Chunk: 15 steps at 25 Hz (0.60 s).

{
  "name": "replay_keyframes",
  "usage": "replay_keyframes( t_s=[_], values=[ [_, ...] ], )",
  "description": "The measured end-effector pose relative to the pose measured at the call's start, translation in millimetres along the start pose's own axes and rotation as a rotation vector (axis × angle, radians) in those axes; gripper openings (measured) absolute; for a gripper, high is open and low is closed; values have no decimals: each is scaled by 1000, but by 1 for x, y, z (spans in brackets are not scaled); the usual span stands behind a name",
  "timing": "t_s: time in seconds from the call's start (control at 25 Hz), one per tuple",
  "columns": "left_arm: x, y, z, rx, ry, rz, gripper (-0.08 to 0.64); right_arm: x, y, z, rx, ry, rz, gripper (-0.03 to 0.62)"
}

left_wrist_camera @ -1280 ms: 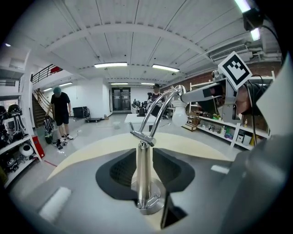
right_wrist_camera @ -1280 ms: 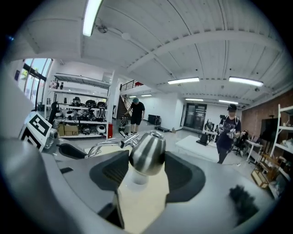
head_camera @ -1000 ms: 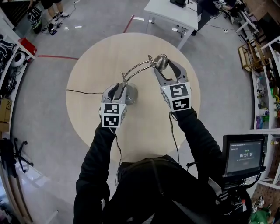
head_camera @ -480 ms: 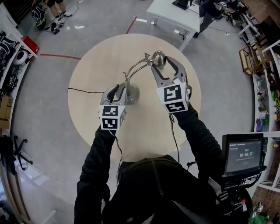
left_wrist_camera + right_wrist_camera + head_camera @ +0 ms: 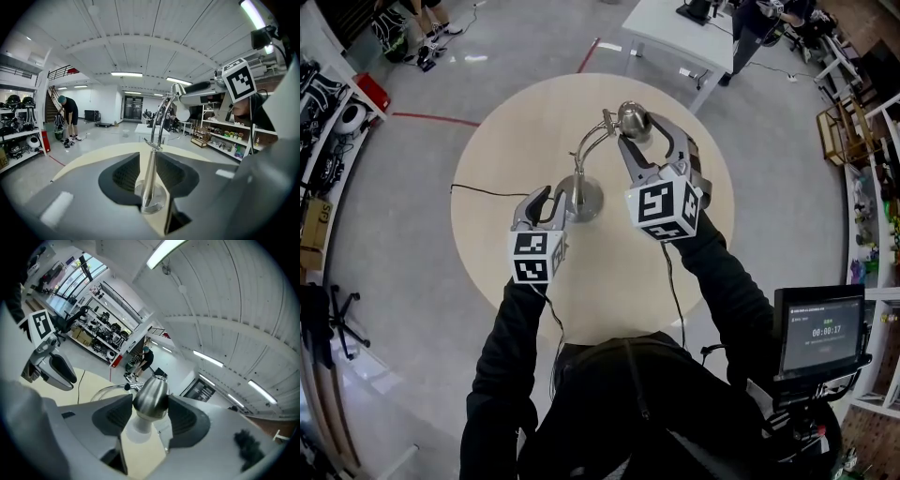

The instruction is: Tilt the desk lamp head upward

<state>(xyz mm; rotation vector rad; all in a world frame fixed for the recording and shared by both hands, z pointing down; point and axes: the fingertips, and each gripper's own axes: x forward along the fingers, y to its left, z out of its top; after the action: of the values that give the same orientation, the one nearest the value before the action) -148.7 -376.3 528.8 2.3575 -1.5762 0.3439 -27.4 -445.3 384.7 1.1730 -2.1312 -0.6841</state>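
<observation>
A chrome desk lamp stands on the round wooden table (image 5: 600,281), its base (image 5: 587,200) at mid-table and a curved arm (image 5: 591,141) rising to the small metal head (image 5: 631,116). My left gripper (image 5: 557,200) is low at the base, jaws shut around the base (image 5: 152,200) with the upright post (image 5: 150,164) between the pads. My right gripper (image 5: 639,133) is higher, rolled over, and shut on the lamp head (image 5: 151,397), a pad on each side. The right gripper (image 5: 204,91) also shows in the left gripper view.
A black cable (image 5: 483,192) runs left from the lamp across the table. A white table (image 5: 675,28) stands beyond it. A monitor (image 5: 820,330) is at my right, shelves (image 5: 867,187) line the right wall, and a person (image 5: 69,117) stands far off.
My right gripper has rolled and risen with the lamp head, which now sits higher and further left in the head view. The left gripper has shifted slightly with the base.
</observation>
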Motion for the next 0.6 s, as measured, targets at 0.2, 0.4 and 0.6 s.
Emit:
replay_keyframes(
  t_s=[0.2,0.4,0.6],
  values=[
    [-1,-1,-5,-6,-2,12,115,2,4,5,-56,-15,-6,250],
    [-4,4,-2,-10,-4,24,115,5,9,22,-145,-37,-9,250],
    [-14,11,1,-11,-3,39,115,6,17,43,-244,-58,-8,250]
  ],
)
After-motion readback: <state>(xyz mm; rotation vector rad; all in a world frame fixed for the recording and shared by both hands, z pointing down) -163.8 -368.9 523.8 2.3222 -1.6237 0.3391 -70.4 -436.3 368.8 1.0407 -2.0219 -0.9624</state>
